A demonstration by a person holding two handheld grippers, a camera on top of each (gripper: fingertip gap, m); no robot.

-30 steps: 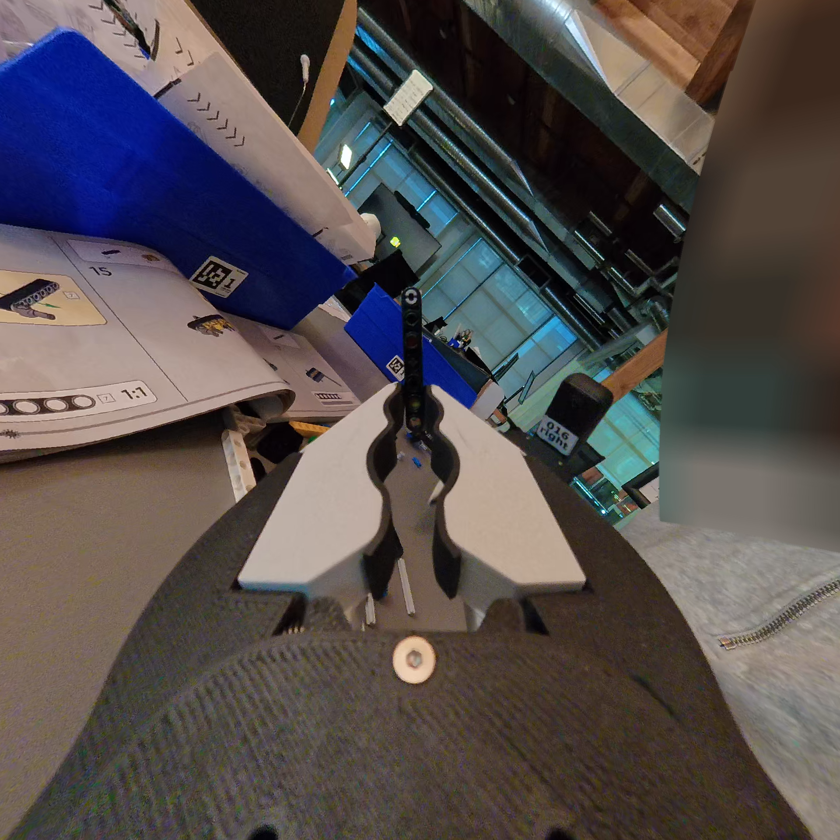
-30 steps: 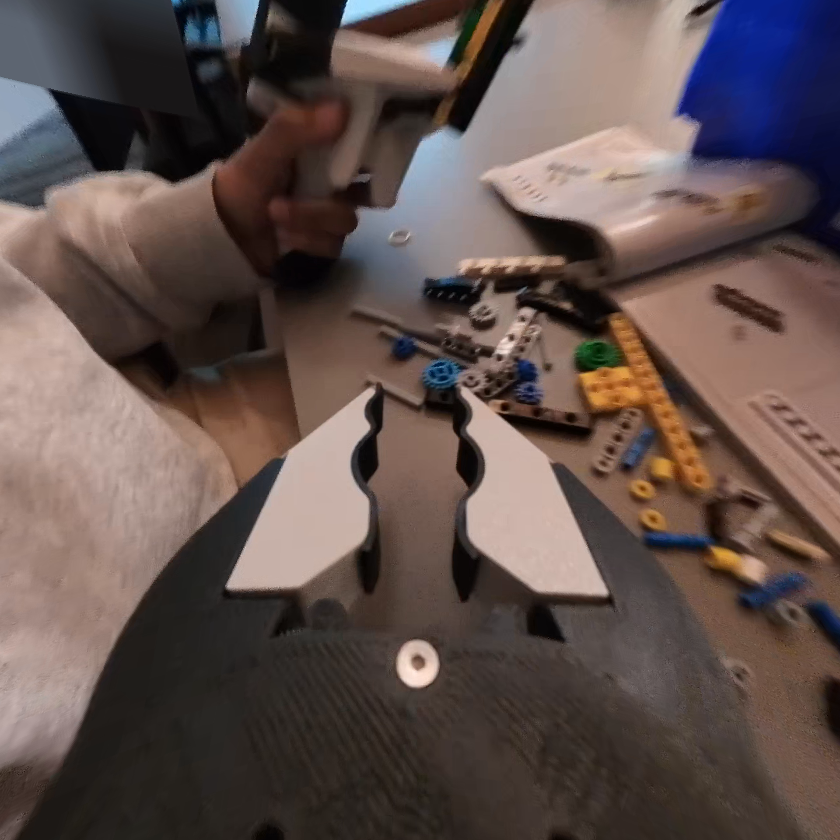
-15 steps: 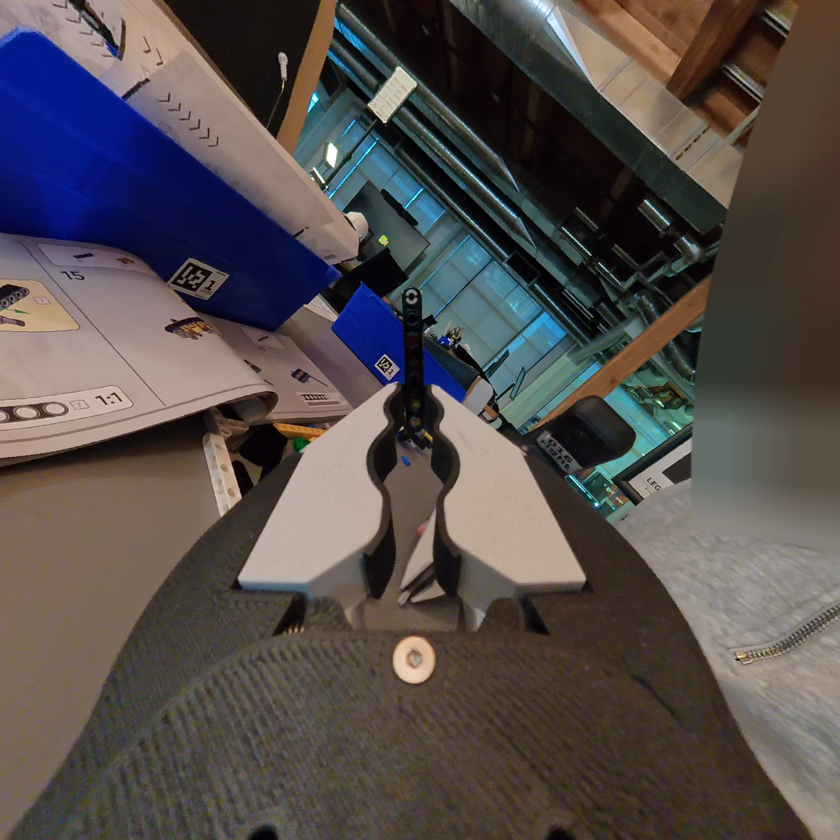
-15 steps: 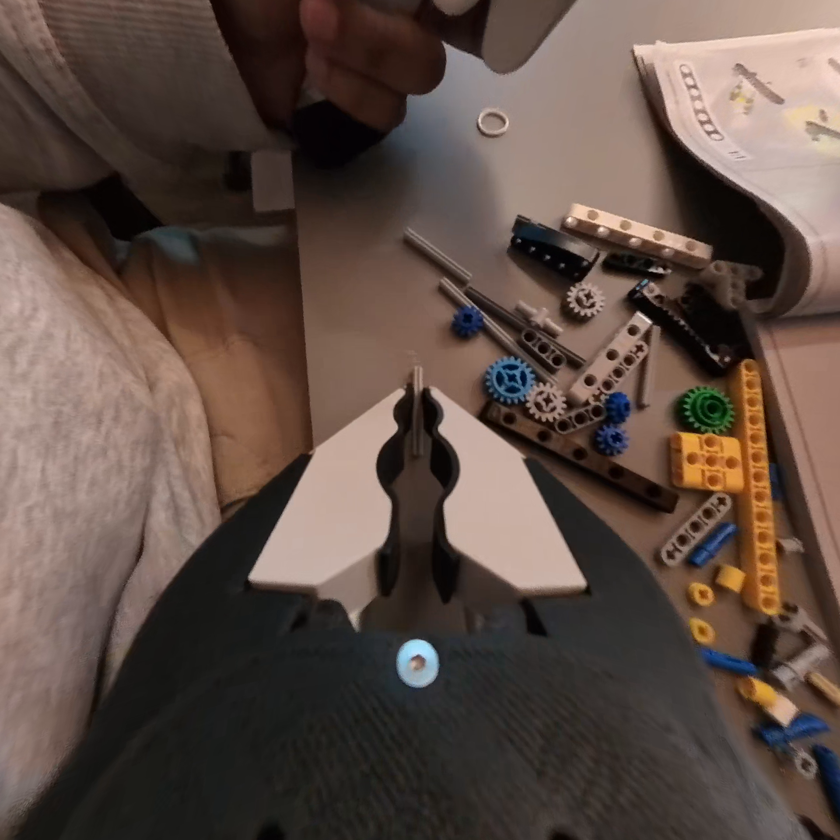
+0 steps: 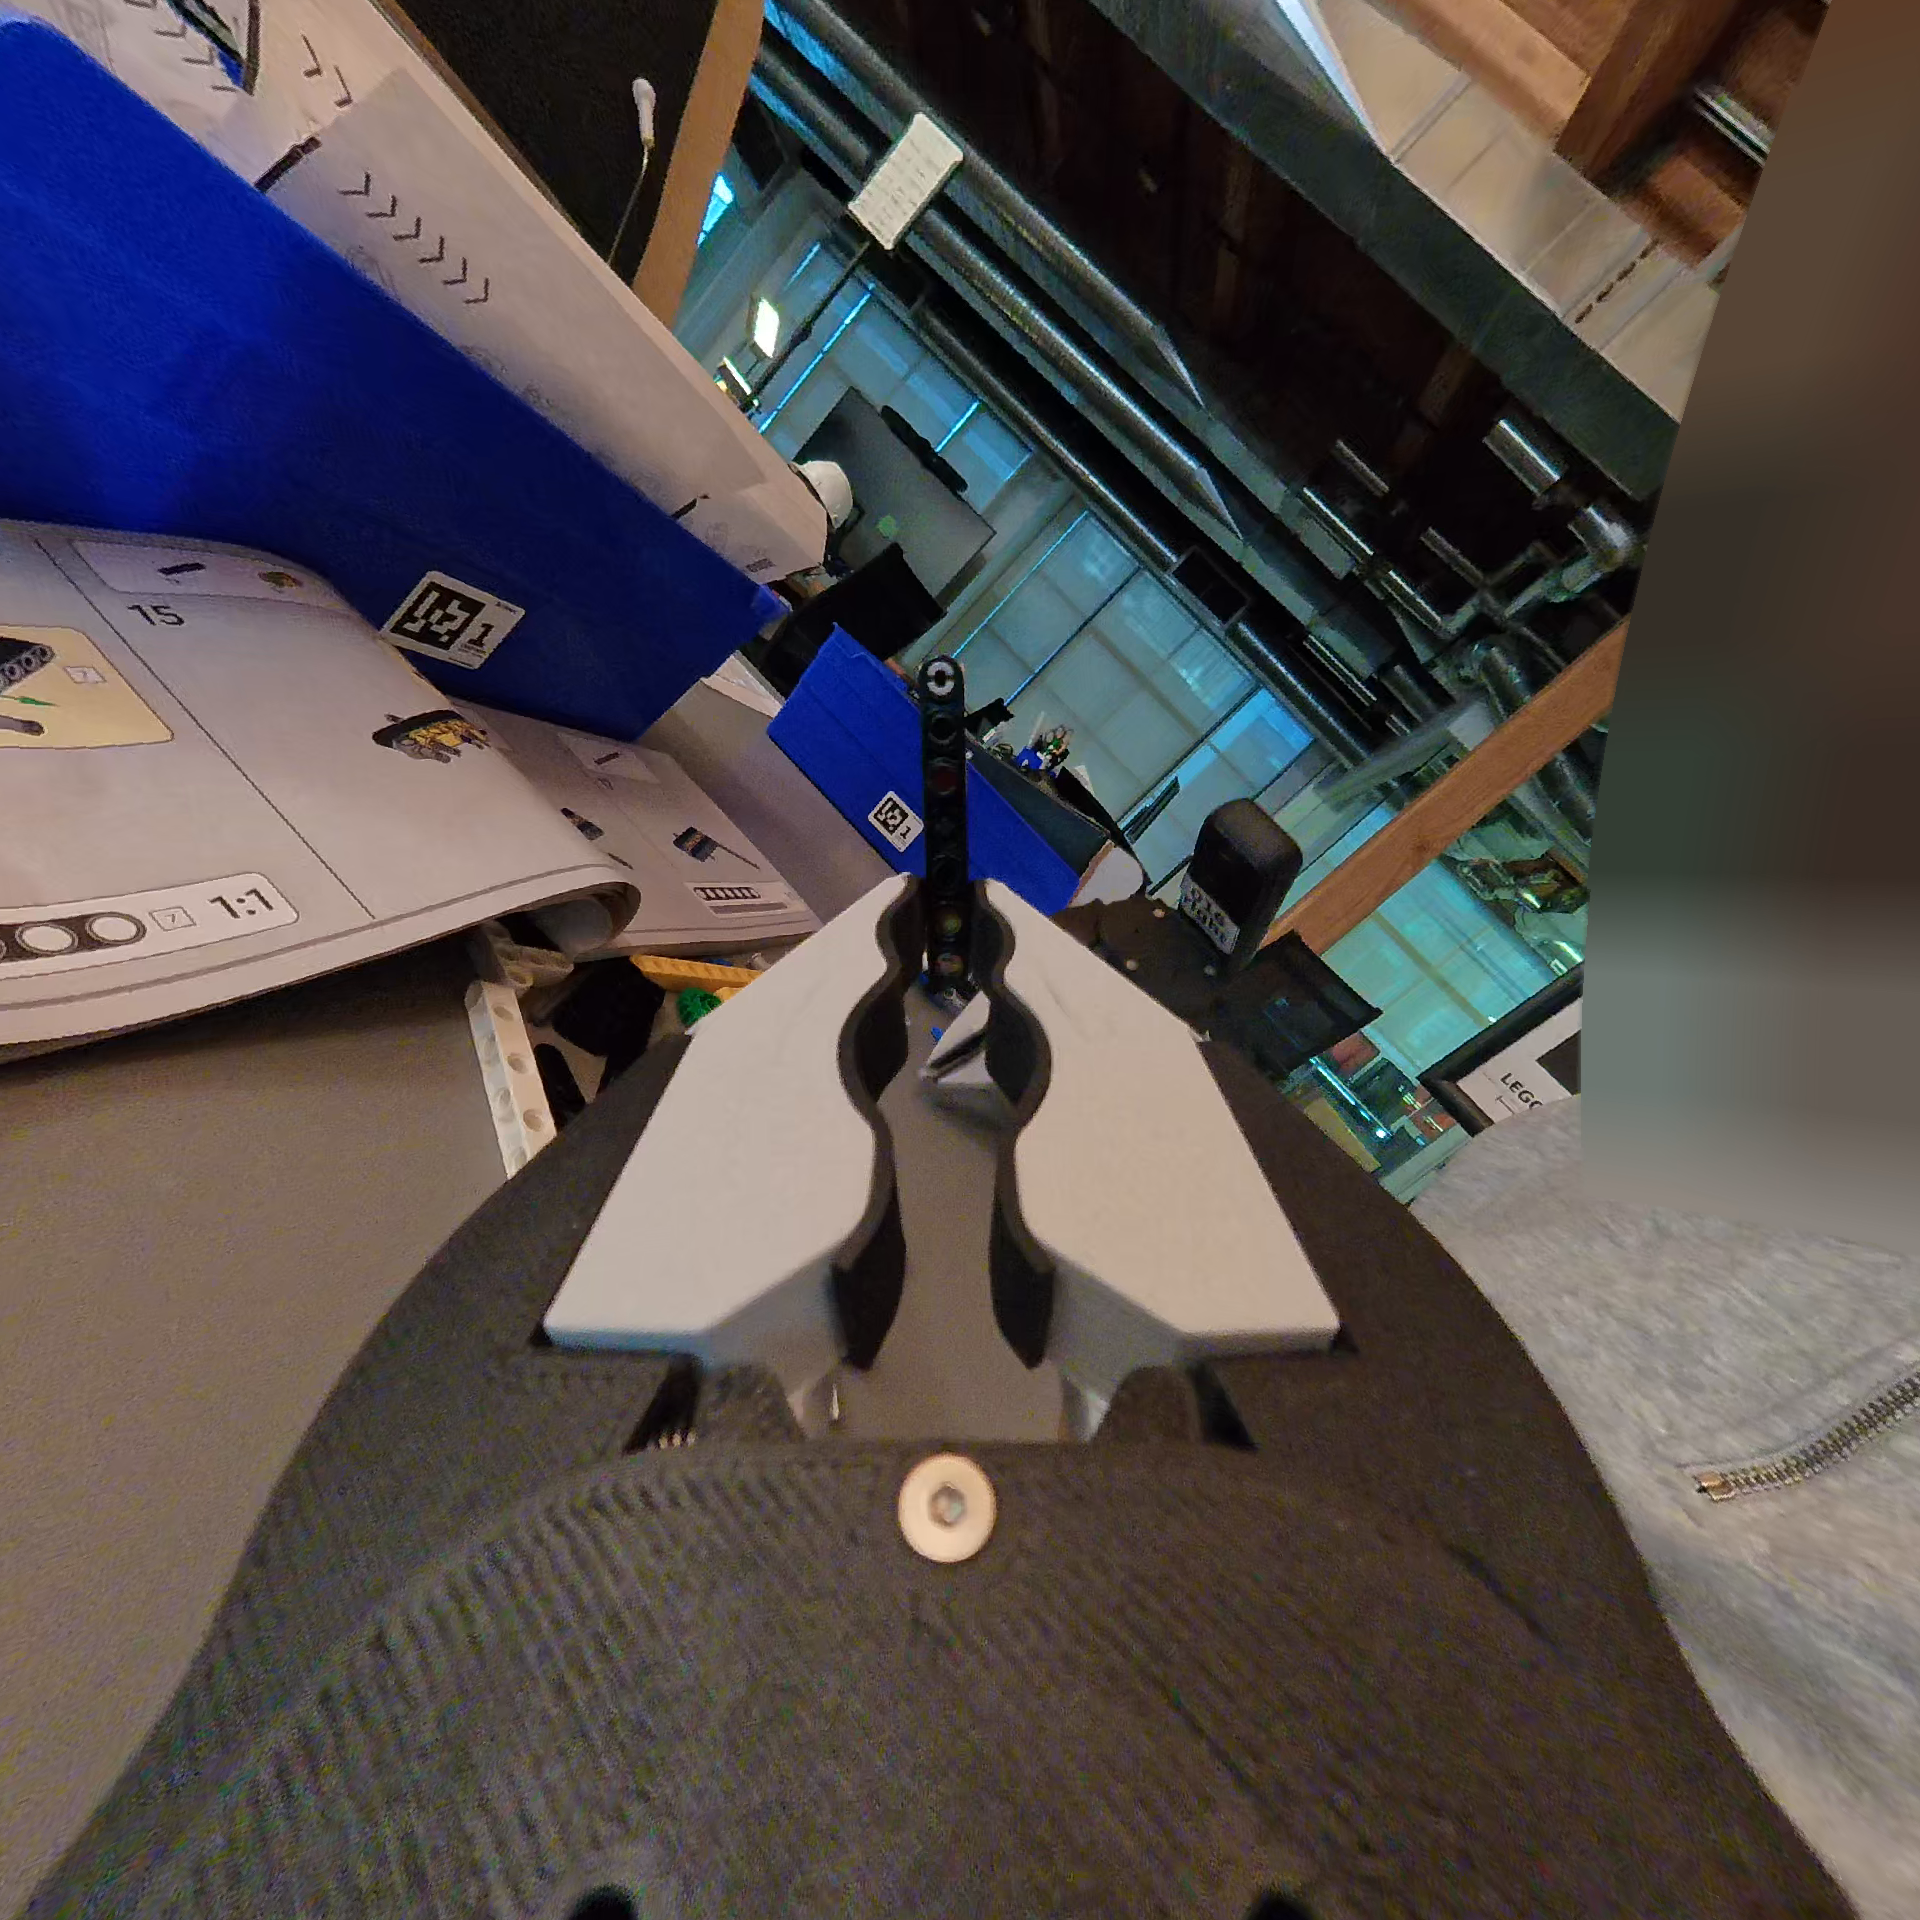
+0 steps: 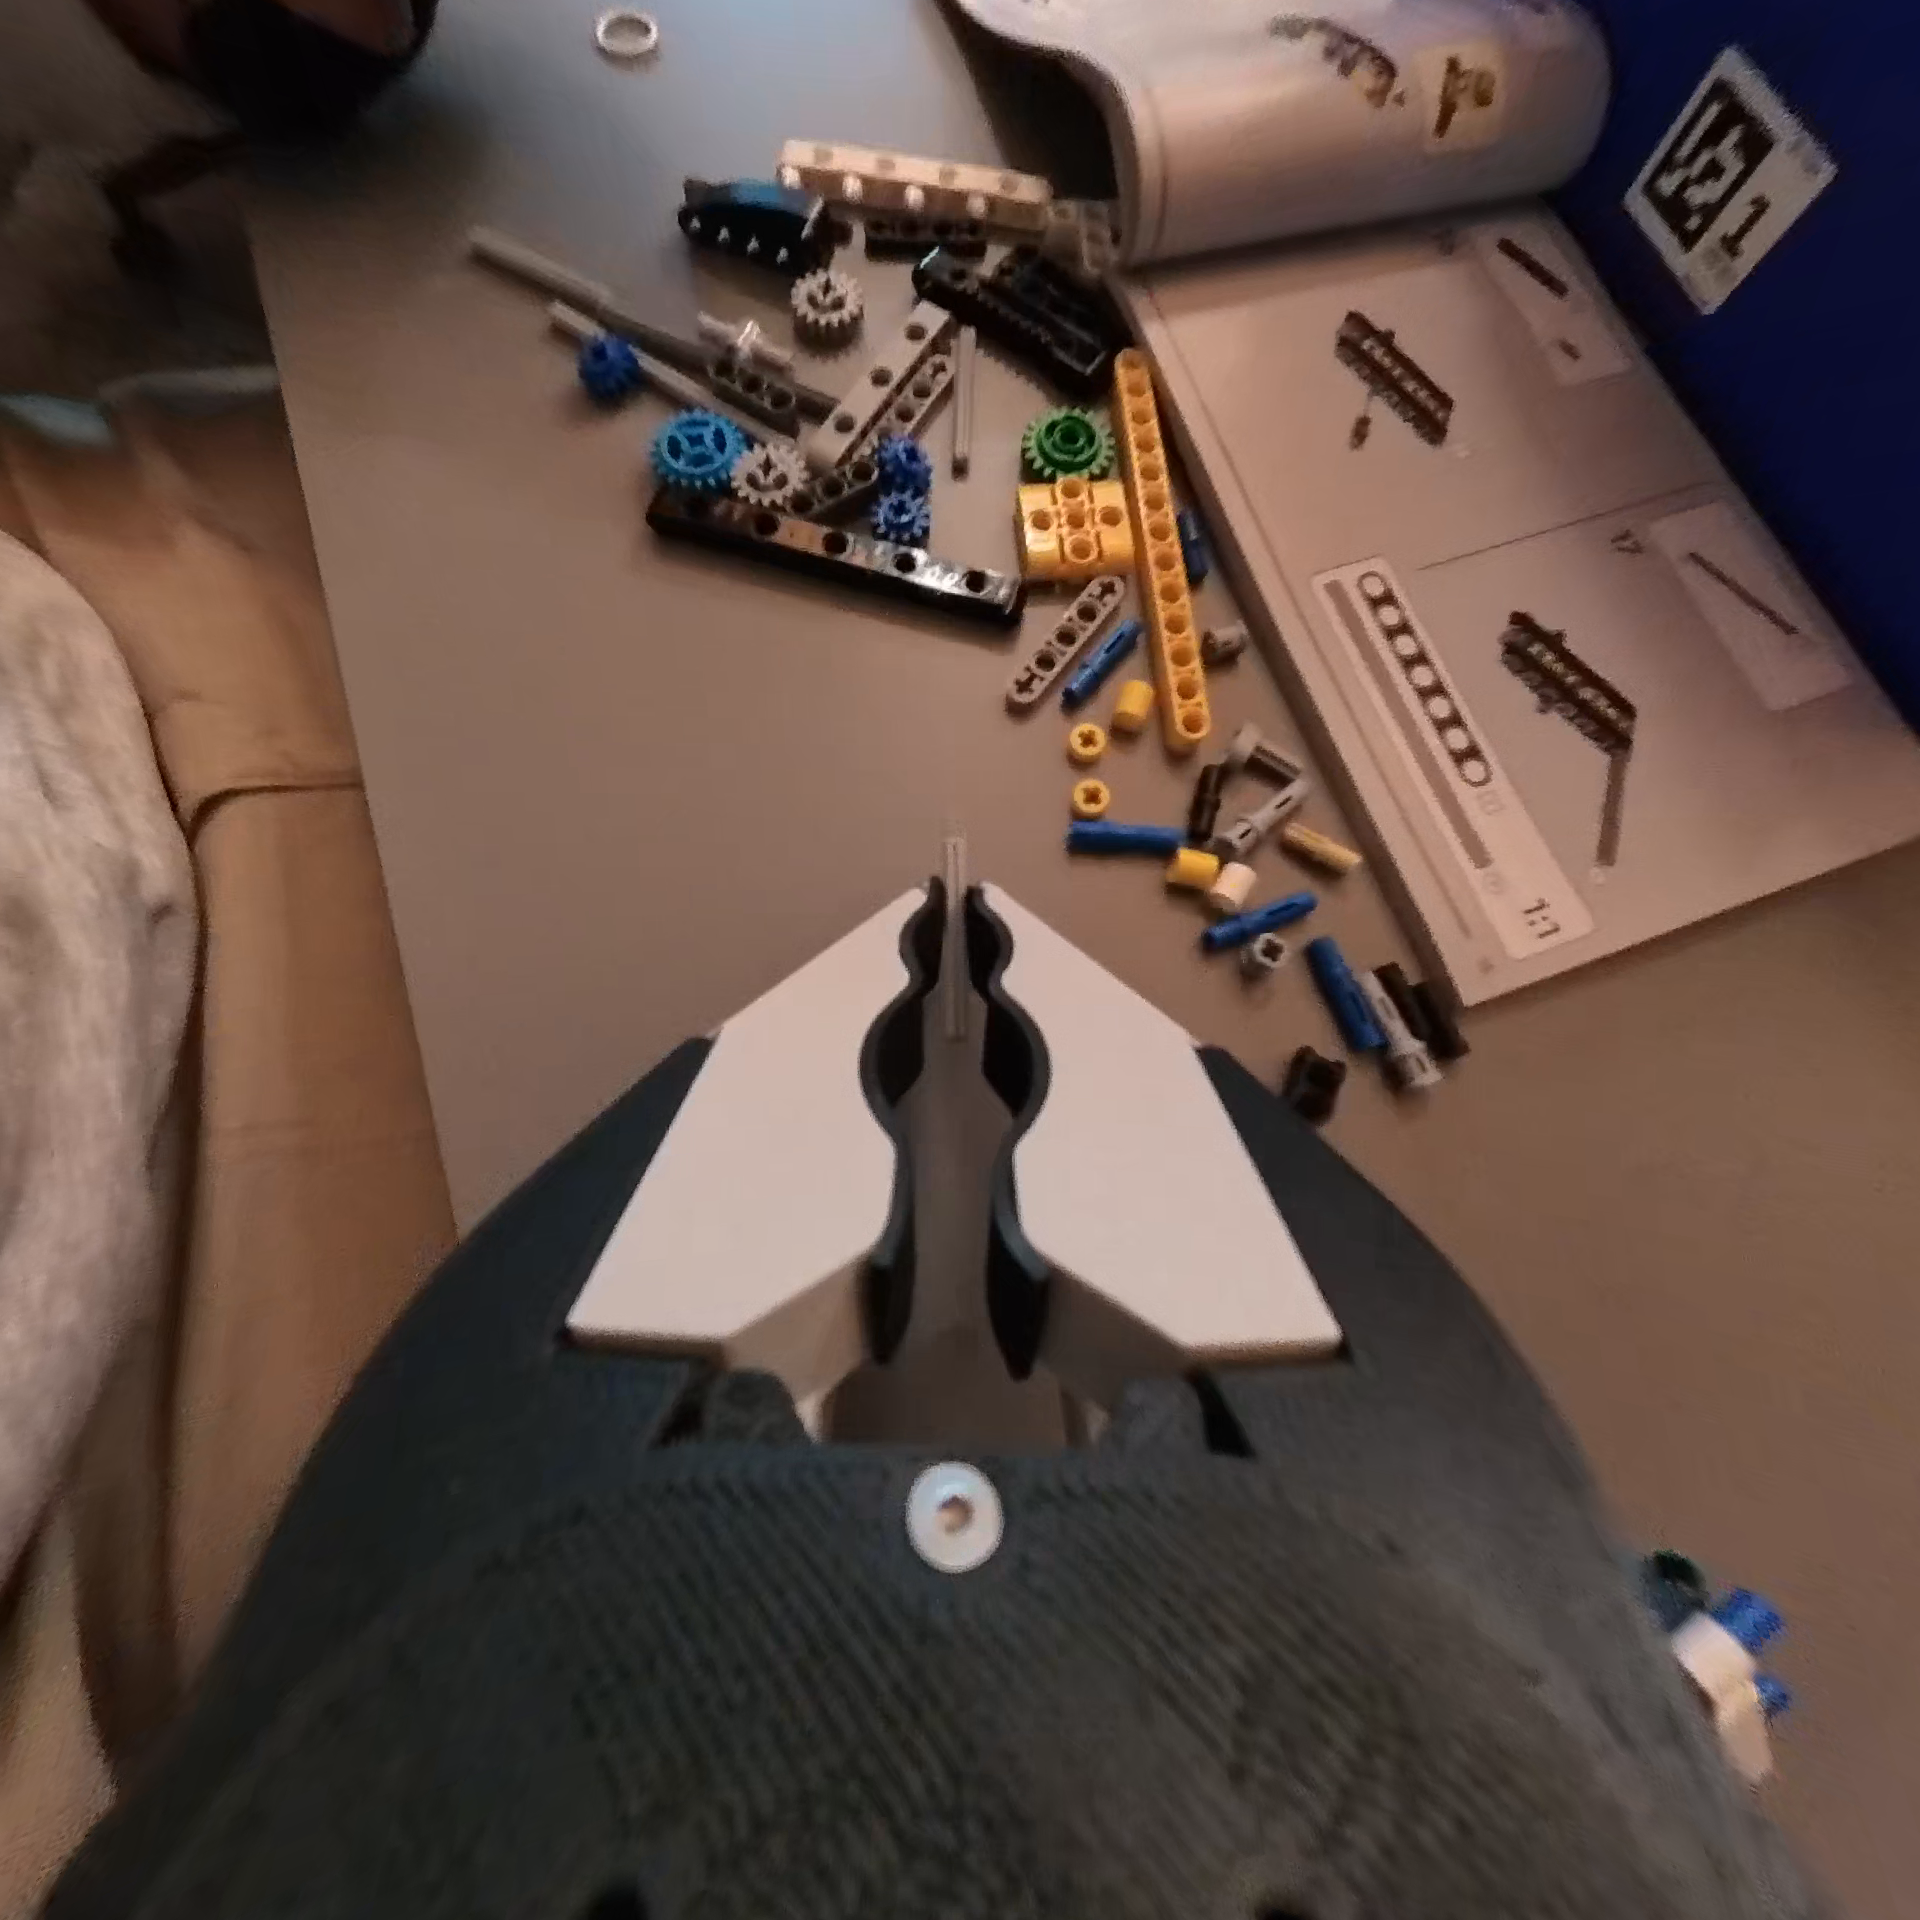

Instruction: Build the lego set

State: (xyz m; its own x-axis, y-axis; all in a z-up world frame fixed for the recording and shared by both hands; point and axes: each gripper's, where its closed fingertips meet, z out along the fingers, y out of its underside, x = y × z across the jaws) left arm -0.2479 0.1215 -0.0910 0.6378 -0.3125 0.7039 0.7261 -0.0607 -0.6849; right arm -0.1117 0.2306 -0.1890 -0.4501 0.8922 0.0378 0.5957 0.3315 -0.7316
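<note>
Spreading across the grey table (image 6: pixel 623 727), loose Lego parts (image 6: pixel 935 468) wait beside the instruction booklet (image 6: pixel 1455 623); the left gripper (image 5: pixel 948 914) clamps an upright black beam (image 5: pixel 943 790), the right gripper (image 6: pixel 953 904) pinches a thin grey axle (image 6: pixel 953 935), which should probably meet a beam hole squarely.

Loose parts (image 6: pixel 935 436) lie scattered on the table (image 6: pixel 623 748), left of the open instruction booklet (image 6: pixel 1507 582). Bin (image 6: pixel 1766 312) stands behind the booklet, touching it. A small ring (image 6: pixel 628 29) sits apart, beyond the pile, seemingly alone.
</note>
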